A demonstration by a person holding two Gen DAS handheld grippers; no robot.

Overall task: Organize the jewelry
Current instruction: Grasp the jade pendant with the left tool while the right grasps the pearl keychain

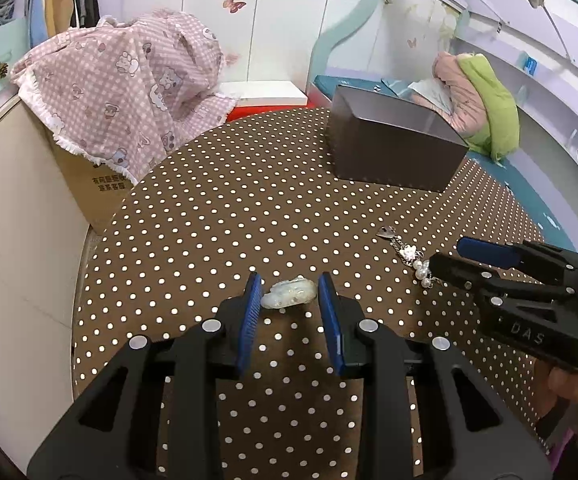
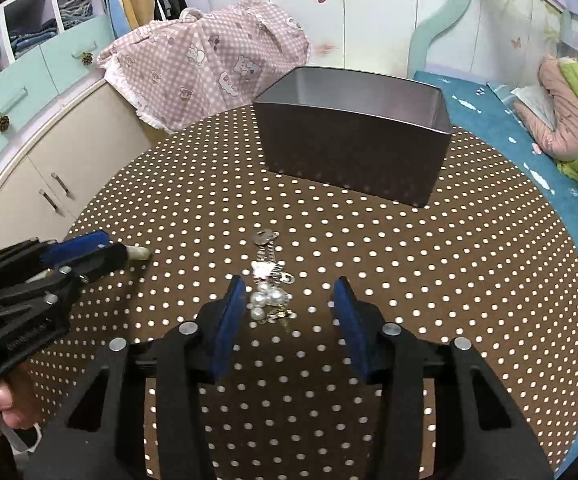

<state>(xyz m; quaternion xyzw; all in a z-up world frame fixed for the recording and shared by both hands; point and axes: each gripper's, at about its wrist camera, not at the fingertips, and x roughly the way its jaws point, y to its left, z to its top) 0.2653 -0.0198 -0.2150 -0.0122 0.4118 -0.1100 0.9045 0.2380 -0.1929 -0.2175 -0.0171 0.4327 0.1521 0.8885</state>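
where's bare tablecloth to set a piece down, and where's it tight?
Free: the wide dotted stretch between the pale ornament and the metal box; also right of the pearl bracelet toward the bed. Tight: near edge, left tool and right tool straddling jewelry.

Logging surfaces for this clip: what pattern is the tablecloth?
Brown with small white polka dots; the tablecloth shows best in the right wrist view.

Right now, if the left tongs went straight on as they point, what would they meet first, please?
The left tongs stand open around the pale translucent ornament on the dotted tablecloth, so they would probably meet that first; depth is hard to judge.
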